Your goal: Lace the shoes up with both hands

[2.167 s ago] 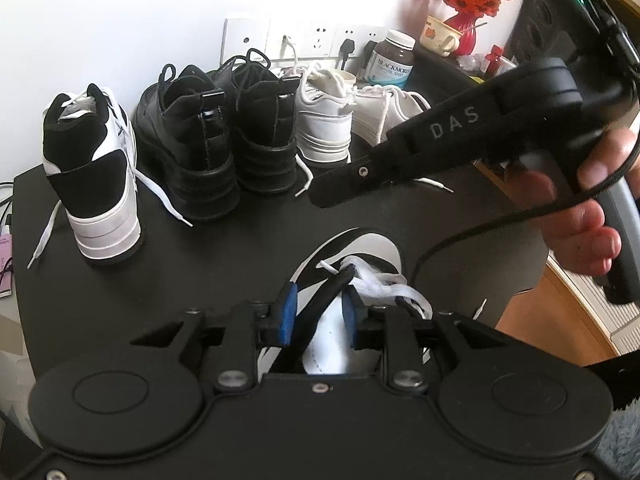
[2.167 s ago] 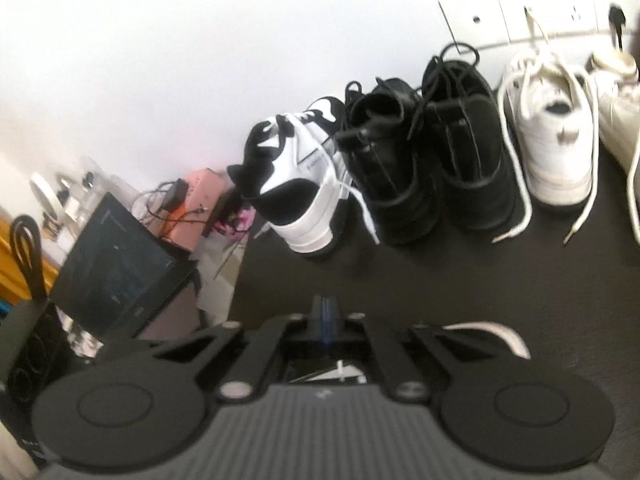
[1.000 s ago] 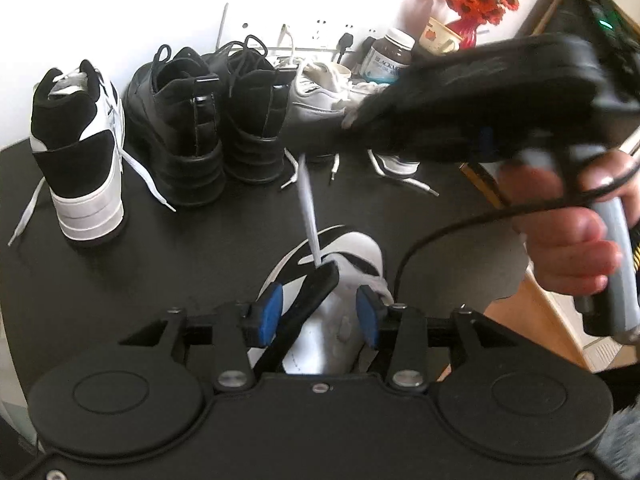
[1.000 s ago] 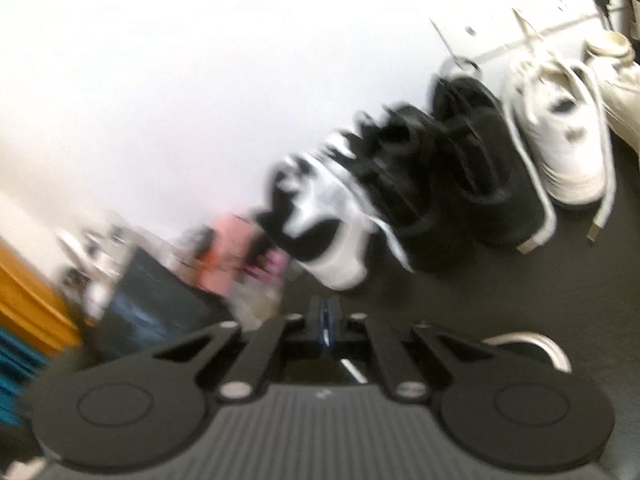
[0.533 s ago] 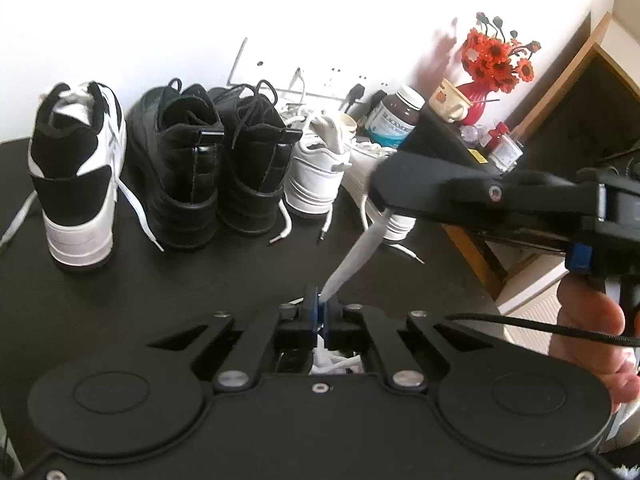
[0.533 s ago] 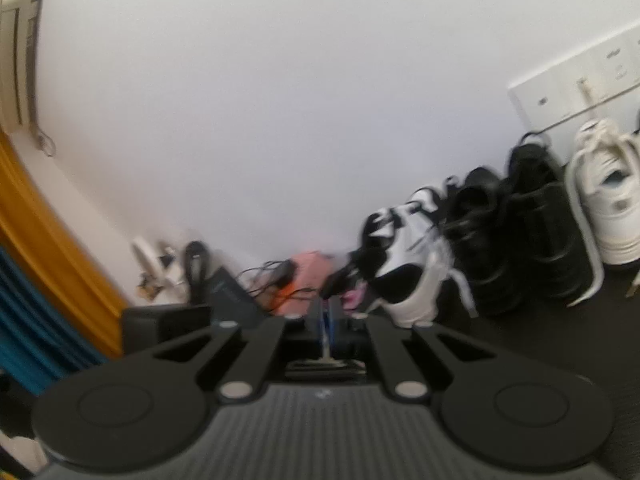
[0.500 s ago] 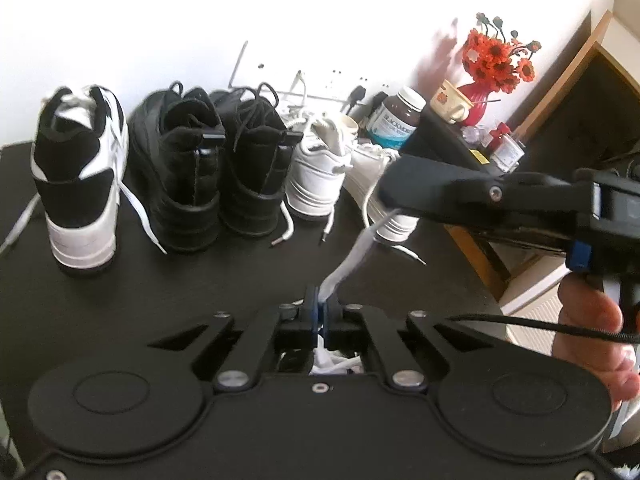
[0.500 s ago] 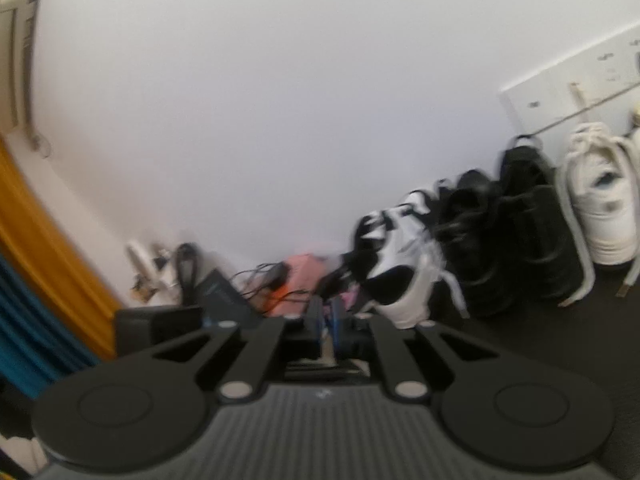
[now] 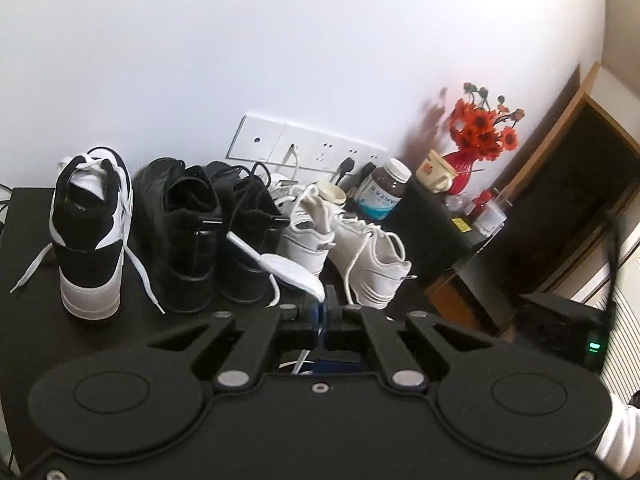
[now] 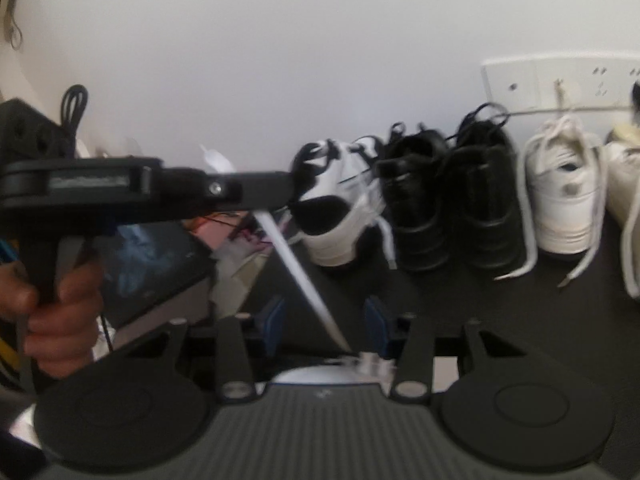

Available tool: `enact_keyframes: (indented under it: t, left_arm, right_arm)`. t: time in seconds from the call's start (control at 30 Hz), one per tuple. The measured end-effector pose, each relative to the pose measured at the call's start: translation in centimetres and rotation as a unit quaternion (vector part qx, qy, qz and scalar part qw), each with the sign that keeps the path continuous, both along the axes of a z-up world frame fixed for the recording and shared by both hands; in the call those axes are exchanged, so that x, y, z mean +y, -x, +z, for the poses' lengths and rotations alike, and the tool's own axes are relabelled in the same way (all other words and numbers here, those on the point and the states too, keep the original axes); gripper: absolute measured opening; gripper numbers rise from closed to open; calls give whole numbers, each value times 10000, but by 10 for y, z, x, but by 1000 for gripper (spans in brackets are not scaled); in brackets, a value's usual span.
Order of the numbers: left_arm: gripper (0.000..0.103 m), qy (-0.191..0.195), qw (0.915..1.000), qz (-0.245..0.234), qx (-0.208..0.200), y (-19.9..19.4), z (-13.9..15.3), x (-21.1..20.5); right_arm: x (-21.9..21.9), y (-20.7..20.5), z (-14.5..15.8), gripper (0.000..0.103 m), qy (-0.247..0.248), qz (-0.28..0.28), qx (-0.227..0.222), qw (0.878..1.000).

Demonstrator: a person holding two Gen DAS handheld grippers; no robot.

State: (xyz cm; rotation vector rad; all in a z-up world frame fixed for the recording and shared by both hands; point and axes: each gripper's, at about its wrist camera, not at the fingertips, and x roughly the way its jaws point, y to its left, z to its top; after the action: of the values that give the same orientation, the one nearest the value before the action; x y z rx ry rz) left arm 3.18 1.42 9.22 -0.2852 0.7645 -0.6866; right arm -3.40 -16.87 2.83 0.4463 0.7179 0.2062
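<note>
Left gripper (image 9: 322, 312): pads pressed together on the white lace (image 9: 286, 268); seen from the right wrist, it is raised, well left of the shoe row.
White lace, free end: sticks out past the left pads, flat, its tip crossing in front of the black shoes (image 9: 208, 224).
White lace, lower run: from the left gripper (image 10: 256, 192) it goes taut and slanting down to the worked shoe (image 10: 340, 372), passing between the right pads without touching either.
Right gripper (image 10: 326, 320): spread wide, blue pads (image 10: 274, 320) apart, holding nothing.
Worked shoe: directly under the right gripper; only a white sliver shows, blurred.
Left hand (image 10: 48, 312): wrapped round the left gripper's handle.
Shoe row: black-and-white sneaker (image 9: 90, 232), then the black shoes, then white sneakers (image 9: 344, 248), heels toward the grippers, along the wall on the black table (image 9: 28, 248).
</note>
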Motion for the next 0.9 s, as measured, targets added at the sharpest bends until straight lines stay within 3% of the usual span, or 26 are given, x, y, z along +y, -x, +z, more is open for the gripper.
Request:
enact_keyframes:
  t: [0.03, 0.07, 0.2, 0.33, 0.37, 0.57, 0.73, 0.83, 0.9]
  left_arm:
    - [1, 4, 10000, 9, -2, 2, 0, 1]
    - [1, 2, 10000, 25, -24, 4, 0, 4]
    - [7, -164, 9996, 207, -47, 8, -7, 15]
    - [36, -480, 9987, 162, -40, 13, -19, 18]
    - [38, -556, 9984, 100, -39, 14, -22, 15]
    - [38, -939, 9951, -298, -48, 17, -41, -18]
    - [36, -1172, 9925, -336, -108, 11, -50, -38]
    - [4, -1149, 9927, -355, 42, 6, -54, -39]
    - [4, -1005, 9946, -267, 35, 4, -52, -35]
  right_arm:
    - [0, -4, -2, 8, -106, 12, 1, 9999]
    - [-3, -6, -2, 4, -254, 28, -25, 9997]
    - [-11, -7, 3, 3, -531, -116, -129, 9984]
    - [-21, -5, 14, 2, -1054, -343, -377, 9931]
    - [-23, -4, 19, 2, -1147, -374, -439, 9917]
    - [-18, 6, 49, 2, -1254, -230, -792, 9887]
    - [-13, 14, 64, 2, -1350, -131, -1043, 9853]
    - [-18, 21, 71, 2, -1603, -154, -1287, 9785]
    - [-22, 24, 77, 2, -1663, -245, -1372, 9762]
